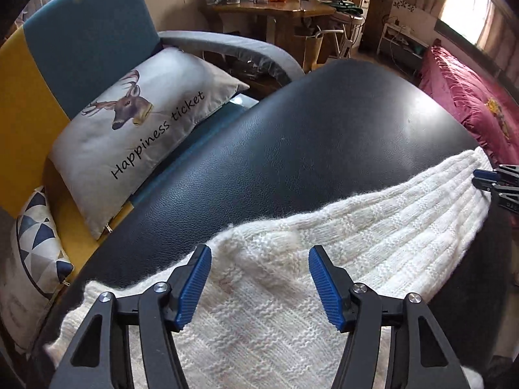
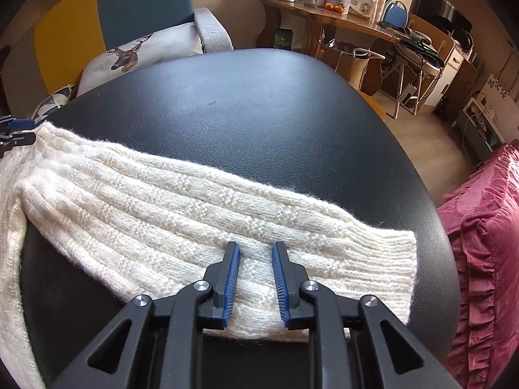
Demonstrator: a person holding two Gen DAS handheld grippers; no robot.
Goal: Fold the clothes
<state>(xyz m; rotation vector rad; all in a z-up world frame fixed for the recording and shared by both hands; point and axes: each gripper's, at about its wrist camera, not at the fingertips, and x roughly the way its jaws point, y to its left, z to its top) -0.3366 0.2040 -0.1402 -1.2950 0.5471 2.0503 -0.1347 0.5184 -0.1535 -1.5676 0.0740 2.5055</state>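
Left tool (image 1: 259, 287) pointed steeply down over the cream knit sweater (image 1: 324, 259), jaws apart, nothing clamped; knit lay beneath the gap. Right tool (image 2: 255, 283) also pitched steeply down, jaws narrow, standing on the sleeve (image 2: 194, 214) near its cuff; fabric showed in the gap, but whether the pads pinched it, cannot tell. Sweater lay spread on the black leather-textured desk (image 2: 259, 113), sleeve stretched out flat leftward from the right tool toward the left one. Beyond the left tool: sofa (image 1: 81, 39) in teal and yellow, with a deer-print cushion (image 1: 136, 129). Farther off, a wooden table (image 2: 340, 22) crowded with jars. Right of the right tool, a pink ruffled bedspread (image 2: 486, 243).
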